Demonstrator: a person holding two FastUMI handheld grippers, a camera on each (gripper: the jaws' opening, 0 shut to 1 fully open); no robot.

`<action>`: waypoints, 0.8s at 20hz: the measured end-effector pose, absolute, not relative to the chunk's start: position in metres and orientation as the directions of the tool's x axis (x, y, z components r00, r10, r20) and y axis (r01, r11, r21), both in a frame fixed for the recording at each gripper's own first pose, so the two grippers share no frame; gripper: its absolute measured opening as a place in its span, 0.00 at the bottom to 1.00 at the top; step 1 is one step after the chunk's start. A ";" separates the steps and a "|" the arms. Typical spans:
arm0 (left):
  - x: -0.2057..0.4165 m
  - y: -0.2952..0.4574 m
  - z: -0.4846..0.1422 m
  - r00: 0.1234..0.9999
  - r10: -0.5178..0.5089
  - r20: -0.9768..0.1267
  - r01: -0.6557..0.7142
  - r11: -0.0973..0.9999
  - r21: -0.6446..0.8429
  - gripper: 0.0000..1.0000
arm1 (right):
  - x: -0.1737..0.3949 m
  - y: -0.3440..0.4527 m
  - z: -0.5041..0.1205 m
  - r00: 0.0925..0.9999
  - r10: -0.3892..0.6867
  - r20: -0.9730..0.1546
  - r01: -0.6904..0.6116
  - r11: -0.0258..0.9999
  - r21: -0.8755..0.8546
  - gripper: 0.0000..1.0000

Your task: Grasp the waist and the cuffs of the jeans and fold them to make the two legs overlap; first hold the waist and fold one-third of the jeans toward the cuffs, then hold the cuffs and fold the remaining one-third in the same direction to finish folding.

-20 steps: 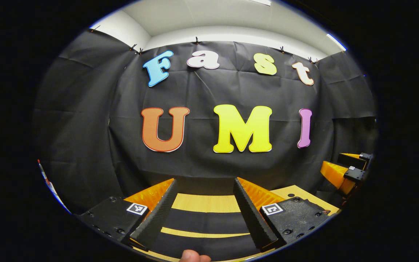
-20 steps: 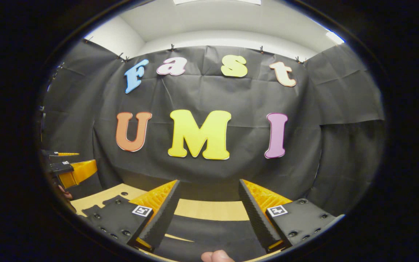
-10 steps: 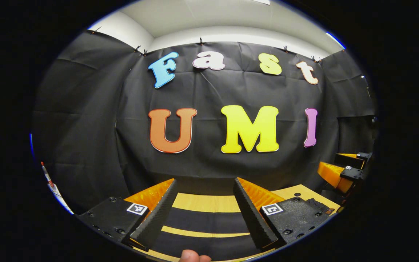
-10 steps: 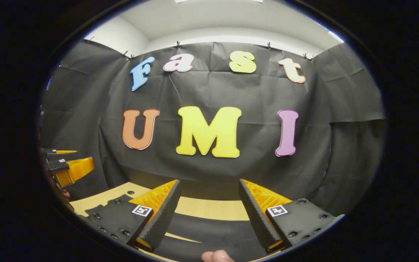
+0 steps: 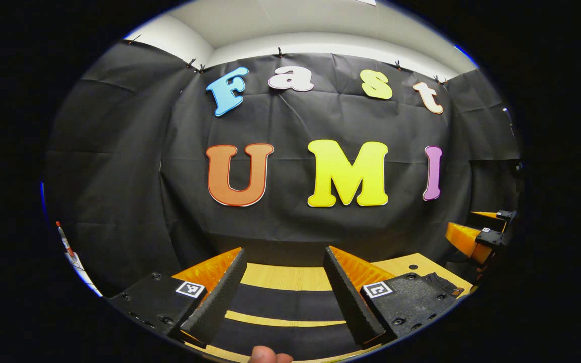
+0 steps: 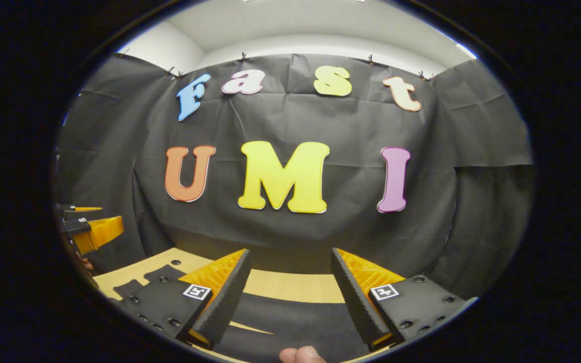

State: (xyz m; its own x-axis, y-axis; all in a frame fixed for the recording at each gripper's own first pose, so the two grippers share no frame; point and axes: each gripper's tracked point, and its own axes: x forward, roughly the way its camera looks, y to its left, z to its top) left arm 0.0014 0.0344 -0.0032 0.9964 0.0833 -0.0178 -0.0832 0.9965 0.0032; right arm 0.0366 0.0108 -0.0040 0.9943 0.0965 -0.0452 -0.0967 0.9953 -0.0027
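Observation:
Dark jeans (image 5: 285,305) lie flat on the wooden table (image 5: 285,277), showing as dark bands with strips of table between them. My left gripper (image 5: 283,252) hangs open above them, nothing between its fingers. Part of the jeans with a small metal rivet (image 5: 442,281) lies to its right. In the right gripper view the jeans (image 6: 295,322) spread under my right gripper (image 6: 290,252), which is also open and holds nothing. Each view catches the other gripper off to the side: the right gripper (image 5: 477,237) and the left gripper (image 6: 89,229), both above the table.
The black cloth wall (image 5: 290,222) stands close behind the table's far edge. A small round hole (image 5: 412,266) marks the tabletop. A person's thumb (image 5: 269,355) shows at the bottom of the left gripper view, and another thumb (image 6: 303,354) in the right gripper view.
Both views have tipped slightly downward, so a little more of the table and jeans shows. Both grippers stay open and the jeans have not moved.

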 end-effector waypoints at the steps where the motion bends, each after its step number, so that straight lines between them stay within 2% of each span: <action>1: 0.002 0.036 -0.010 0.996 0.084 -0.026 -0.084 0.996 -0.002 0.98 | 0.038 0.006 -0.012 0.992 0.101 -0.071 -0.101 0.995 0.007 0.99; 4: 0.002 0.051 -0.043 0.988 0.109 -0.110 -0.112 0.993 -0.021 0.98 | 0.041 -0.029 -0.044 0.982 0.078 -0.171 -0.073 0.997 0.035 0.99; 5: -0.001 0.058 -0.053 0.982 0.124 -0.140 -0.130 0.991 -0.031 1.00 | 0.041 -0.044 -0.053 0.979 0.059 -0.196 -0.050 0.998 0.048 0.99; 9: -0.013 0.094 -0.108 0.942 0.185 -0.281 -0.221 0.970 -0.102 0.98 | 0.031 -0.114 -0.101 0.939 -0.021 -0.345 0.049 0.996 0.073 0.99; 13: -0.040 0.133 -0.160 0.873 0.244 -0.422 -0.325 0.937 -0.130 0.99 | 0.011 -0.186 -0.143 0.870 -0.110 -0.480 0.214 0.962 0.167 0.99; 16: -0.063 0.153 -0.196 0.810 0.255 -0.528 -0.401 0.898 -0.182 0.98 | 0.001 -0.224 -0.186 0.800 -0.139 -0.583 0.359 0.890 0.280 1.00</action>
State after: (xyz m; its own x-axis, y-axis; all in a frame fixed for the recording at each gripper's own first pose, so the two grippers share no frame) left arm -0.0635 0.1527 -0.1963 0.8099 0.2552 -0.5281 -0.4012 0.8978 -0.1815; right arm 0.0006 -0.2238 -0.1859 0.8002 -0.1392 -0.5834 0.3589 0.8905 0.2798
